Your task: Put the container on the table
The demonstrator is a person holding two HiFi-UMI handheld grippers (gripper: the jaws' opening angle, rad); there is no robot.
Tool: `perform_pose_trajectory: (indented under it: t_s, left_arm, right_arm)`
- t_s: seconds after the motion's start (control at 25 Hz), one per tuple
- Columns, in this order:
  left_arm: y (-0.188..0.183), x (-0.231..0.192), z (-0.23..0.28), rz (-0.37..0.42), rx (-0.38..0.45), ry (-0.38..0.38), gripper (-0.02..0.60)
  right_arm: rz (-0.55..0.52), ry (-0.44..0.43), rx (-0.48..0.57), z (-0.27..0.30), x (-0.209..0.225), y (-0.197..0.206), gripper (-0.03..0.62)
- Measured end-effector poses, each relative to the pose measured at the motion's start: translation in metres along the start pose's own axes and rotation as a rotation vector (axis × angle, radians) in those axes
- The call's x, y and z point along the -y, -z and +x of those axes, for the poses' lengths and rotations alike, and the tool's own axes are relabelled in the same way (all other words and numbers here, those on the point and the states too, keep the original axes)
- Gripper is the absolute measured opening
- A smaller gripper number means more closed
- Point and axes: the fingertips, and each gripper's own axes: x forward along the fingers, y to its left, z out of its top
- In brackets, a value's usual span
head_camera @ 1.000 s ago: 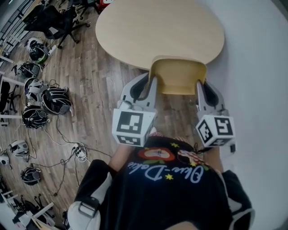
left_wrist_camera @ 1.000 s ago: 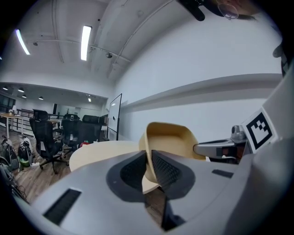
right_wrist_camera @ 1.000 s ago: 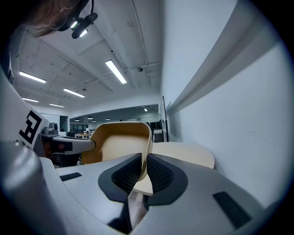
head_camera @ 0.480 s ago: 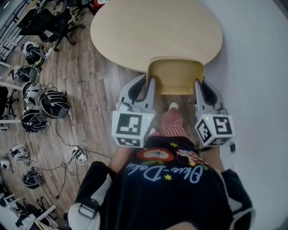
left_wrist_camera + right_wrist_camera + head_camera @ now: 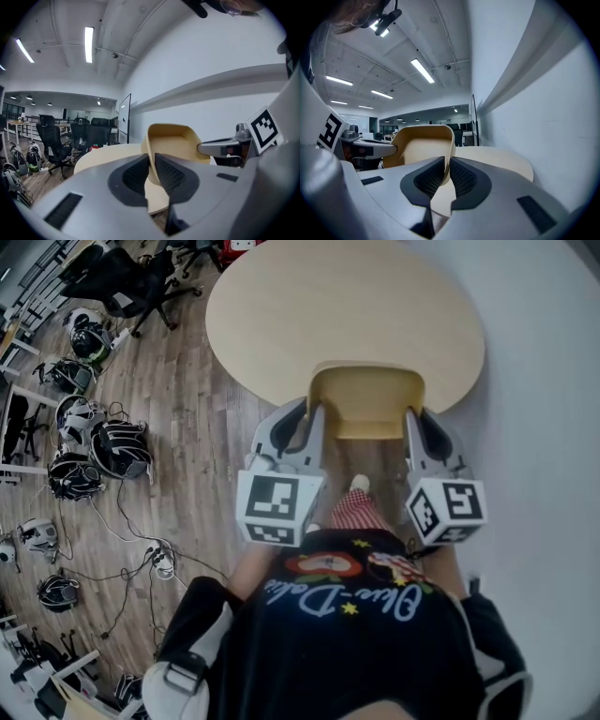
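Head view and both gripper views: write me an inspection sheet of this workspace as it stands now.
Surface: round light-wood table; nothing else seen on its top.
Job's things: tan container, held over the table's near edge; whether it rests on the top cannot be told.
Clutter: dark headsets lie in a row on the wooden floor, left of the person.
Grippers: left gripper clamps the container's left wall; right gripper clamps its right wall.
Cables: loose cables trail across the floor among the headsets.
Surroundings: office chairs beyond the table, white wall on the right.
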Motion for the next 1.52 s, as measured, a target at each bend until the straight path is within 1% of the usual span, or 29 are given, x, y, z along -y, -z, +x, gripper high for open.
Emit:
perform_pose_trajectory:
  t_s: [0.2,0.36,0.64,0.76,0.92,1.04,1.16,1.28,1.52]
  left_arm:
    - [-0.005,-0.011,0.031,-0.013,-0.006,-0.027,0.037]
    - [-0.018,-0.016,0.055,-0.021,-0.015,-0.056,0.037]
    - [-0.031,-0.028,0.094,-0.015,-0.029,-0.114,0.037]
    - [-0.032,-0.026,0.113,-0.015,-0.034,-0.133,0.037]
    - [-0.04,-0.017,0.14,0.0,-0.04,-0.162,0.037]
    - [-0.048,-0.014,0.155,0.015,-0.051,-0.185,0.037]
    - [-0.048,-0.023,0.161,0.016,-0.07,-0.207,0.037]
    - [-0.046,-0.037,0.17,0.02,-0.079,-0.219,0.037]
    - [-0.045,-0.066,0.196,0.015,-0.089,-0.196,0.037]
  right_arm:
    - [-0.007,-0.03,-0.008,0.031,0.018,-0.006,0.034]
    - [-0.01,-0.059,-0.016,0.055,0.035,-0.018,0.034]
    - [-0.011,-0.111,-0.014,0.096,0.059,-0.032,0.034]
    - [-0.009,-0.117,-0.023,0.109,0.076,-0.032,0.034]
    - [-0.022,-0.155,-0.007,0.125,0.103,-0.038,0.034]
    - [-0.013,-0.175,-0.014,0.138,0.117,-0.042,0.034]
    - [0.016,-0.187,-0.032,0.151,0.117,-0.041,0.034]
    - [0.021,-0.198,-0.034,0.168,0.115,-0.037,0.034]
    - [0.01,-0.192,-0.042,0.205,0.115,-0.041,0.034]
